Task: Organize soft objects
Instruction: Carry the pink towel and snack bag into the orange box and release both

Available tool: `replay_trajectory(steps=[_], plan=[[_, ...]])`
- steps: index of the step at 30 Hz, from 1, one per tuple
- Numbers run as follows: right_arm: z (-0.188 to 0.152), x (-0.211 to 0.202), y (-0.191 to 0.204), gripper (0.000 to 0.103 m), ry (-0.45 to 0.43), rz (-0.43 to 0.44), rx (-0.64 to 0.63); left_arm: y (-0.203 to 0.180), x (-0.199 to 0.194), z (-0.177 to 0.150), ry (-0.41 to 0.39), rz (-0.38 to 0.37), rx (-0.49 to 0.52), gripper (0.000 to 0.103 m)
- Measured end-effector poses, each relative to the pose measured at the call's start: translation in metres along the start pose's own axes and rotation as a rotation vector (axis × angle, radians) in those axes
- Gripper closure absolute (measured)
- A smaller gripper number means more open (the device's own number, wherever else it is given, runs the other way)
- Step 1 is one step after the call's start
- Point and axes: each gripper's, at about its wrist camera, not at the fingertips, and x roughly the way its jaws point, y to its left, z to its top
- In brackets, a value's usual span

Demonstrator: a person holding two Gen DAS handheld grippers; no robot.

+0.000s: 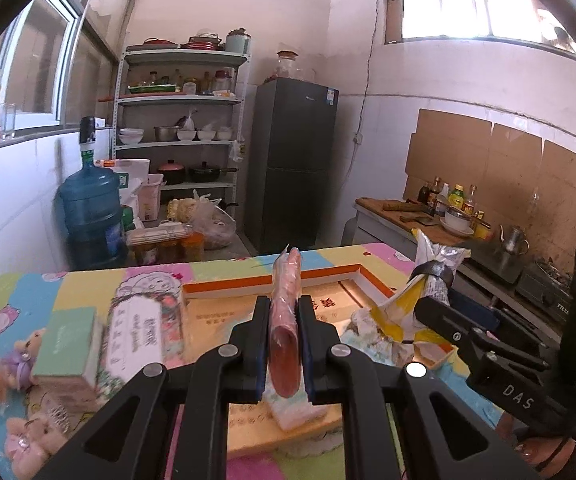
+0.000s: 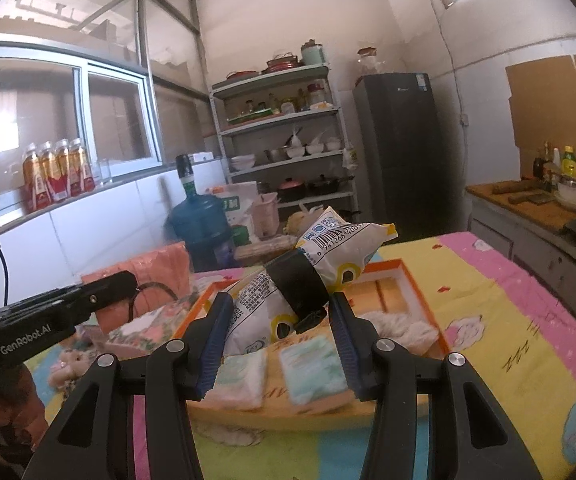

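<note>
My left gripper (image 1: 282,306) is shut on a thin salmon-pink soft packet (image 1: 286,272), seen edge-on and standing up between the pads. In the right wrist view the same packet (image 2: 160,276) shows flat at the left, above the table. My right gripper (image 2: 280,301) is shut on a white and yellow pouch (image 2: 339,240) wrapped with a black band, held above an orange-rimmed box (image 2: 411,280). In the left wrist view the pouch (image 1: 433,256) and the right gripper (image 1: 427,308) are at the right. The box holds pale tissue packs (image 2: 311,368) and a white fluffy cloth (image 2: 399,328).
A floral tissue pack (image 1: 144,328), a green box (image 1: 68,336) and small plush bears (image 1: 20,356) lie left of the orange-rimmed box (image 1: 248,282) on the colourful tablecloth (image 2: 507,320). Behind stand a water jug (image 1: 90,208), shelves (image 1: 180,120), a fridge (image 1: 291,160) and a counter (image 1: 399,216).
</note>
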Motion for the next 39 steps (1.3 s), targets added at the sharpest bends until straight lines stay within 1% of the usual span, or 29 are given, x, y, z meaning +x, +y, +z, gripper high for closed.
replay_trajectory(steps=[8,10,13,15,18,21,25,30,35,39], plan=[[0.021,0.017,-0.031,0.052,-0.014,-0.043,-0.019,-0.012,0.045,0.016,0.034,-0.035,-0.020,0.089],[0.026,0.025,-0.040,0.052,-0.003,-0.052,-0.024,-0.013,0.059,0.018,0.053,-0.048,-0.034,0.089],[0.033,0.041,-0.054,0.052,0.030,-0.038,-0.012,-0.015,0.080,0.019,0.083,-0.054,-0.049,0.089],[0.036,0.054,-0.061,0.052,0.055,-0.027,-0.011,-0.016,0.092,0.018,0.100,-0.055,-0.056,0.089],[0.038,0.076,-0.067,0.052,0.116,-0.006,-0.024,-0.014,0.109,0.014,0.133,-0.051,-0.076,0.089],[0.037,0.099,-0.072,0.052,0.184,0.042,-0.039,-0.013,0.124,0.011,0.156,-0.039,-0.094,0.089],[0.031,0.129,-0.076,0.052,0.287,0.070,-0.076,-0.011,0.140,0.004,0.189,-0.015,-0.107,0.089],[0.021,0.155,-0.082,0.052,0.395,0.096,-0.071,-0.012,0.158,-0.003,0.231,-0.006,-0.112,0.089],[0.015,0.165,-0.083,0.052,0.440,0.115,-0.056,-0.011,0.166,-0.004,0.262,-0.016,-0.119,0.089],[0.013,0.168,-0.081,0.050,0.460,0.102,-0.066,-0.008,0.169,-0.005,0.283,-0.023,-0.137,0.088]])
